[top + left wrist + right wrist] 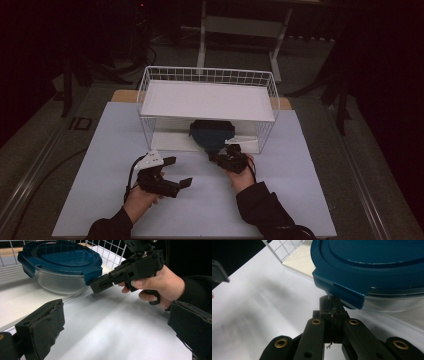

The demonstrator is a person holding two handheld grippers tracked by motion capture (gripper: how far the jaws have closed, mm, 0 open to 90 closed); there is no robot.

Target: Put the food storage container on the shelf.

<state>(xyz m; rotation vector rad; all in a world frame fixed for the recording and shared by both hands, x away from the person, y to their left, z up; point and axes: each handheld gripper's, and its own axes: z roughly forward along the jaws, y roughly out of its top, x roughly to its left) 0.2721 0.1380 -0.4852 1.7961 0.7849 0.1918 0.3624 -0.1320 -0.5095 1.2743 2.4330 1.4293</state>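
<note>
A round glass container with a dark blue clip lid (212, 132) stands on the lower level of a white wire basket rack (207, 82), at its open front. My right gripper (212, 156) is shut, jaws pressed together with nothing between them. Its tips (332, 303) sit right under the lid's nearest clip flap (339, 291); the left gripper view shows the same contact (96, 286). My left gripper (179, 171) rests open on the table to the left, well short of the container (60, 257), with empty jaws.
The rack's upper shelf (210, 100) hangs low over the container. A white mat (125, 200) covers the table, with open room in front of the rack. The floor around is dark, with a table frame (240, 25) behind.
</note>
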